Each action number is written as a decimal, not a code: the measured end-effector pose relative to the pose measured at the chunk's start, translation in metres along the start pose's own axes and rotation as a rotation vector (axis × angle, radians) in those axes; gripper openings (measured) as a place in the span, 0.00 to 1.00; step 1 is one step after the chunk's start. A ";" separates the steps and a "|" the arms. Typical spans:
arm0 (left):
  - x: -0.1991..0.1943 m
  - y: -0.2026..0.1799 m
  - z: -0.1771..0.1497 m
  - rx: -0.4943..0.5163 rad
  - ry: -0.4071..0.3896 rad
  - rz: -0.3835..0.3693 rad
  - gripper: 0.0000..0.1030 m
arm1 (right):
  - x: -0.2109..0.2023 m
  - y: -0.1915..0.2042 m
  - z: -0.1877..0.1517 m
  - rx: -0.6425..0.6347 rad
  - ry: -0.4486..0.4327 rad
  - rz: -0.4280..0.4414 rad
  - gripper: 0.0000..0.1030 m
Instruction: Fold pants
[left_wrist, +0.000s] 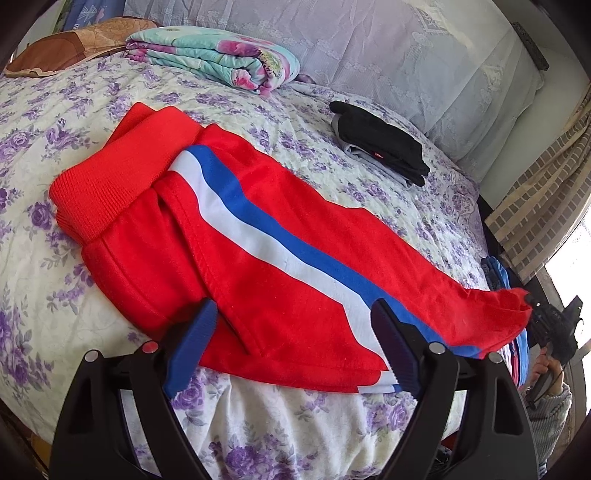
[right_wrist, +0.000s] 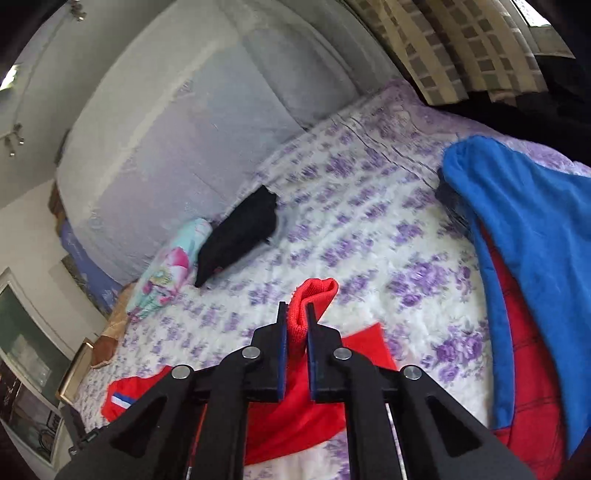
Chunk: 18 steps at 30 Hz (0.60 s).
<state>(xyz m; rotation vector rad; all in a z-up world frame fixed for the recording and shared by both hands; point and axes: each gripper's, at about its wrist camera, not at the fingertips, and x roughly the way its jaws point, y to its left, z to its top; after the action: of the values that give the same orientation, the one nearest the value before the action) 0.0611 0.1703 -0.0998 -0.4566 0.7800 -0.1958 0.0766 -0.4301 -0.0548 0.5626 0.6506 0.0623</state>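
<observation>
The red pants (left_wrist: 258, 240) lie flat across the floral bedspread (left_wrist: 55, 258), waistband toward 10 o'clock, a white and blue stripe running down the leg toward 4 o'clock. The left gripper (left_wrist: 291, 343) hangs at 6 o'clock with its 2 blue-padded fingers (left_wrist: 192, 343) spread wide over the pants' near edge. At 4 o'clock the right gripper (left_wrist: 550, 325) meets the cuff. A folded black garment (left_wrist: 380, 142) lies at 1 o'clock, a folded floral quilt (left_wrist: 218, 55) at 11 o'clock.

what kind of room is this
Most likely a bedroom: the red pants lie on a bed with a purple-flowered bedspread, a padded headboard behind it, and a folded blanket and pillow near the top.
</observation>
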 end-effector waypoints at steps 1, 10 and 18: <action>0.000 0.000 0.000 0.002 0.000 0.000 0.80 | 0.009 -0.013 -0.007 0.029 0.046 -0.034 0.10; 0.004 -0.007 -0.003 0.040 -0.008 0.029 0.86 | -0.003 -0.038 -0.045 0.172 0.154 0.108 0.58; 0.004 -0.007 -0.004 0.054 -0.010 0.034 0.87 | 0.022 -0.029 -0.046 0.202 0.042 0.186 0.30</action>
<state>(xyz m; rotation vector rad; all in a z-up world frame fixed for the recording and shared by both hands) 0.0615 0.1611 -0.1015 -0.3931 0.7700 -0.1818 0.0640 -0.4277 -0.1123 0.8178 0.6479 0.1842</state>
